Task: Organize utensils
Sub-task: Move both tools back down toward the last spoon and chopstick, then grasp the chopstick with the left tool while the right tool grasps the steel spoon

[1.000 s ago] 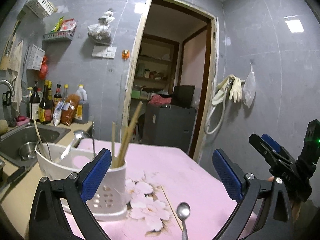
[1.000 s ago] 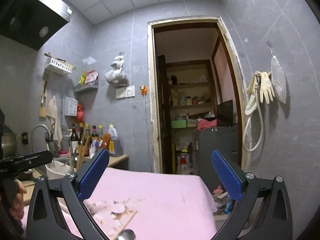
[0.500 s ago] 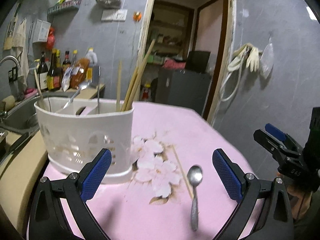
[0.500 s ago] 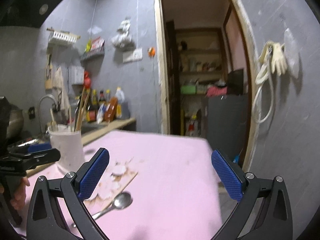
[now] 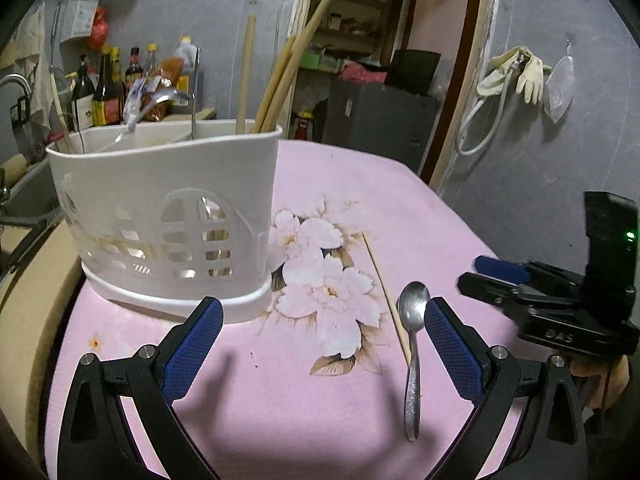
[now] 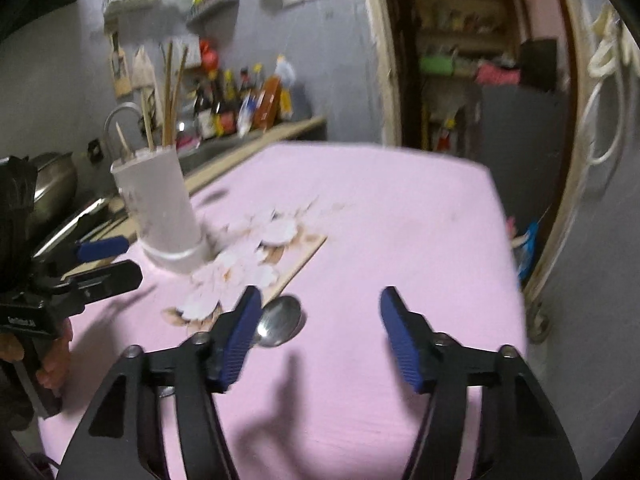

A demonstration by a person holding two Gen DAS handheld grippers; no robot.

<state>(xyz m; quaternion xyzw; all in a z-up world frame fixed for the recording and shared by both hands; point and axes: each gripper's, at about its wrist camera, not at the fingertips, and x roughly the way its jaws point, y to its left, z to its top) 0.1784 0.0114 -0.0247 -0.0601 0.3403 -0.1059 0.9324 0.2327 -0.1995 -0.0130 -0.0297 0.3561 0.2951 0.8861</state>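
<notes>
On the body of the right gripper (image 6: pixel 316 330), seen from the left wrist view, the raised letters "DAS" are showing; the bottle labels on the far counter are too small to read.

A pink cloth (image 5: pixel 304 400) with a white flower print is covering the table, which is standing in a grey-walled kitchen. A sink (image 5: pixel 28 196) and dark sauce bottles (image 5: pixel 100 92) are sitting along the far left counter, an open doorway (image 5: pixel 372 52) is showing shelves beyond, and pale rubber gloves (image 5: pixel 520 72) are hanging on the right wall.

A white perforated utensil holder (image 5: pixel 168 216) is standing at the left of the table, holding chopsticks (image 5: pixel 280 76) and a ladle. A metal spoon (image 5: pixel 414 344) is lying on the cloth to the right of the holder, bowl pointing away, and a single chopstick (image 5: pixel 384 296) is lying just beside it on its left.

The left gripper (image 5: pixel 320 340) is tilting down over the near cloth, its blue-padded fingers spread wide on nothing. The right gripper is also angling downward, its jaws having just been closing, yet a clear gap is remaining and nothing is between the pads; the spoon's bowl is lying just past its left finger (image 6: pixel 240 332). A hand (image 6: pixel 52 364) is gripping the left tool's handle.
</notes>
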